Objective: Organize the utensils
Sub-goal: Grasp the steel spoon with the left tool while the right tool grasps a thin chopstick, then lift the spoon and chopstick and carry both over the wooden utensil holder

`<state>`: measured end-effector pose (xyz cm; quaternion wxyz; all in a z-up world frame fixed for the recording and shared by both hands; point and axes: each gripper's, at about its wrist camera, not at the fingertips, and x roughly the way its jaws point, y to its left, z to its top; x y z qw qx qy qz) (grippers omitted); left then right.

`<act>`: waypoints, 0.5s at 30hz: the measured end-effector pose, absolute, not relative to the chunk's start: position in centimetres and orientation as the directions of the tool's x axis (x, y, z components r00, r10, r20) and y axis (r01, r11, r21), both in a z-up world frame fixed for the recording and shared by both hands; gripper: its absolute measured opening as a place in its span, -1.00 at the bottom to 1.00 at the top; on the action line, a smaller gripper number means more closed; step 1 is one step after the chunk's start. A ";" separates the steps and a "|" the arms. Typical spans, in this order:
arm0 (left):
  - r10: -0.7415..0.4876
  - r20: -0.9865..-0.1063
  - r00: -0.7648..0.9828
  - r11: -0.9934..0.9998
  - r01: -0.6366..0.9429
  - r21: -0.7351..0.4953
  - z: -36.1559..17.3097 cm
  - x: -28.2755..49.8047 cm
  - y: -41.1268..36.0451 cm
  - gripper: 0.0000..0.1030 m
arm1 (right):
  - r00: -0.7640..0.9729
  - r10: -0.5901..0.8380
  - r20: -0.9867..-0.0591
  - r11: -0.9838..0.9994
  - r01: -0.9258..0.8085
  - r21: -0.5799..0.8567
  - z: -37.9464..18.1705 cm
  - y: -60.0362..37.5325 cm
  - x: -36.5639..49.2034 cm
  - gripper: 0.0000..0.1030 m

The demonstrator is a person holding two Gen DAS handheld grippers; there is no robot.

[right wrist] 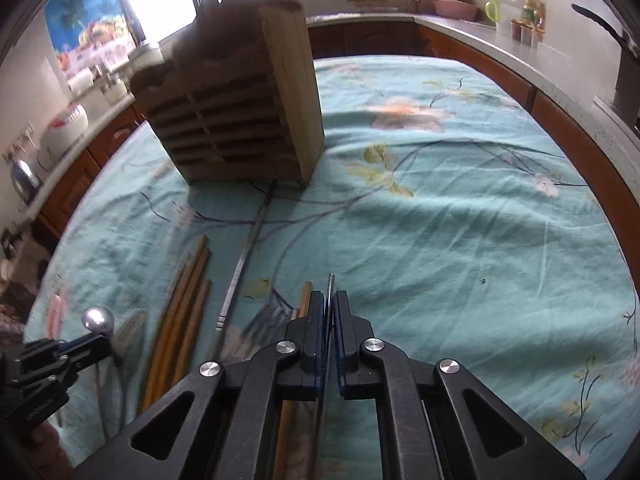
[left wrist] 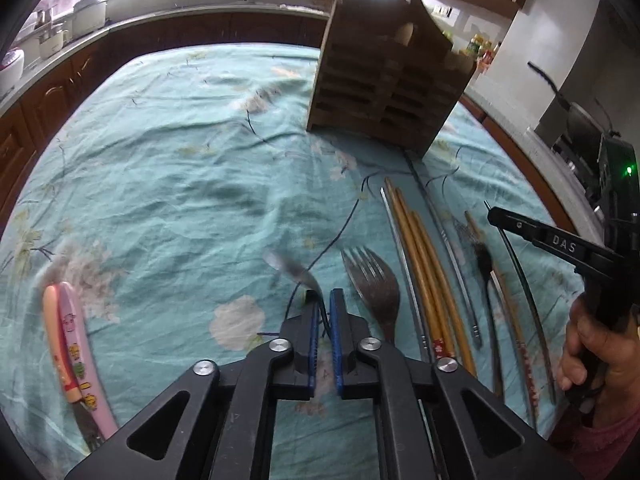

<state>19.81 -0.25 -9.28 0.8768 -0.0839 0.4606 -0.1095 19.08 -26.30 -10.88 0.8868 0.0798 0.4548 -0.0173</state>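
The table (left wrist: pixel 168 152) has a blue-green flowery cloth over it. It is wide and bare in the middle and on its far side. Brown cupboards and a counter run close round its far edges. A wooden holder (left wrist: pixel 380 80) stands upright near the far end, a little way in from the edge.

Between the holder and the tongs lies a row of long things, side by side. Their long sides all run from near to far. There are yellow chopsticks (left wrist: pixel 424 264), a thin metal stick (left wrist: pixel 444 236) and a big fork (left wrist: pixel 374 280) with its prongs pointing away, toward the holder. Off to the left, well apart, lies a pink and orange utensil (left wrist: pixel 72 344), also near to far.

The left tongs (left wrist: pixel 325 300) are pinched together on a thin metal spoon (left wrist: pixel 294 270). The spoon sticks out past the tips and its bowl is blurry.

The right tongs (right wrist: pixel 330 300) are pinched together on a thin dark stick (right wrist: pixel 330 292), which pokes out a little past the tips and points away toward the far side. A hand (left wrist: pixel 596 344) holds these tongs.
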 end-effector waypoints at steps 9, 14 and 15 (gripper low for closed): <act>-0.300 -0.699 0.649 0.950 0.139 -0.279 -4.5 16.8 1.7 -0.99 | 0.668 0.109 -0.737 0.975 0.074 0.211 -6.5 -26.4 17.0 -0.92; -0.307 -0.663 0.683 0.947 0.148 -0.286 -2.6 15.3 2.4 -0.99 | 0.717 0.133 -0.684 0.966 0.061 0.252 -3.9 -26.5 15.9 -0.92; -0.307 -0.658 0.688 0.947 0.149 -0.286 -2.4 15.1 2.5 -0.99 | 0.727 0.131 -0.674 0.966 0.061 0.253 -3.3 -26.4 15.7 -0.92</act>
